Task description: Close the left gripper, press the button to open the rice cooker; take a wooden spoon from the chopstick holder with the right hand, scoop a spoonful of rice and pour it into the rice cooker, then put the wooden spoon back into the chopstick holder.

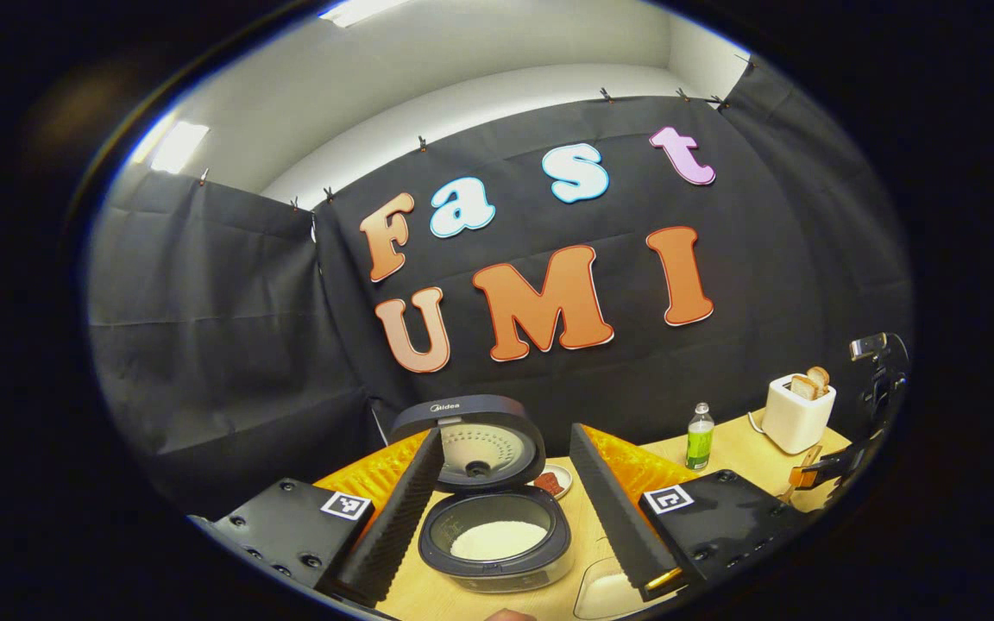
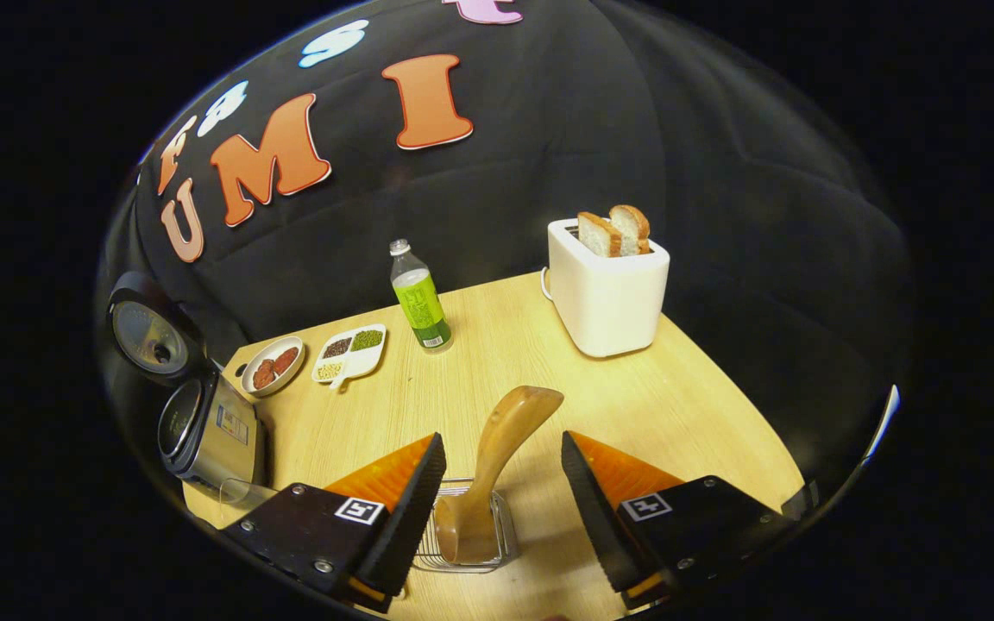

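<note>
Right gripper (image 2: 497,509) wide open, straddling wooden spoon (image 2: 497,466), not touching.

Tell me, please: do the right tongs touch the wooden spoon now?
Apart. In the right gripper view, the right tongs stand open, and bare table shows between the wooden spoon and each finger.

Black claw (image 2: 497,509) bodies, square markers

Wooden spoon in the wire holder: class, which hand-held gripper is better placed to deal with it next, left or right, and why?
Right. The right hand-held gripper is open with the wooden spoon standing in the chopstick holder between its fingers. The left hand-held gripper faces the open rice cooker instead.
</note>
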The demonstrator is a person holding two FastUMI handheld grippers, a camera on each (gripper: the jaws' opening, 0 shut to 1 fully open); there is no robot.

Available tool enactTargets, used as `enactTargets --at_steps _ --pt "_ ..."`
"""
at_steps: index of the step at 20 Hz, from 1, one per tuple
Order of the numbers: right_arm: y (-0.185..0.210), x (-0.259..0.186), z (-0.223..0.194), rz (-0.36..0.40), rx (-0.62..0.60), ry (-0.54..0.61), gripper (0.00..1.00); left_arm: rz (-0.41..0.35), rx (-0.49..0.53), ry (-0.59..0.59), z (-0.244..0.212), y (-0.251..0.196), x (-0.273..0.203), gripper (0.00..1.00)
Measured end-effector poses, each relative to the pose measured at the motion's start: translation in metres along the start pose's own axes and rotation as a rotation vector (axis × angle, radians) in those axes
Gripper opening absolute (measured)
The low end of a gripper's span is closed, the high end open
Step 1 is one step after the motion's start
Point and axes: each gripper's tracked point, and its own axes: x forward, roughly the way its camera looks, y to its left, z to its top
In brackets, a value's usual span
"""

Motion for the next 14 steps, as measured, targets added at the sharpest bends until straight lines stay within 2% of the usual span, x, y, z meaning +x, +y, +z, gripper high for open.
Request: enactTargets --at_steps 2,3,4,5,6,7,8,14 --pt "0.001 0.014 -0.007 -0.005 0.010 0.034 0.72 0.008 0.010 0.000 0.001 0.001 -0.004 1.00" --pt "0.001 0.018 -0.010 -0.007 0.015 0.044 0.61 0.013 0.016 0.001 0.001 0.001 -0.005 1.00" --pt "0.002 0.021 -0.011 -0.005 0.019 0.050 0.57 0.019 0.021 0.004 -0.001 0.004 -0.006 1.00" --pt "0.003 0.023 -0.015 -0.008 0.018 0.058 0.43 0.022 0.023 0.009 -0.002 0.005 -0.007 0.99" --pt "0.003 0.025 -0.019 -0.014 0.015 0.067 0.43 0.026 0.022 0.011 -0.004 0.006 -0.006 0.98" --pt "0.004 0.025 -0.022 -0.012 0.018 0.074 0.37 0.027 0.019 0.015 -0.005 0.007 -0.007 1.00" --pt "0.005 0.025 -0.026 -0.011 0.017 0.084 0.34 0.027 0.017 0.015 -0.005 0.008 -0.006 0.91" --pt "0.015 0.012 -0.029 -0.004 0.090 0.084 0.16 -0.001 0.021 0.007 -0.005 0.007 -0.003 0.90"
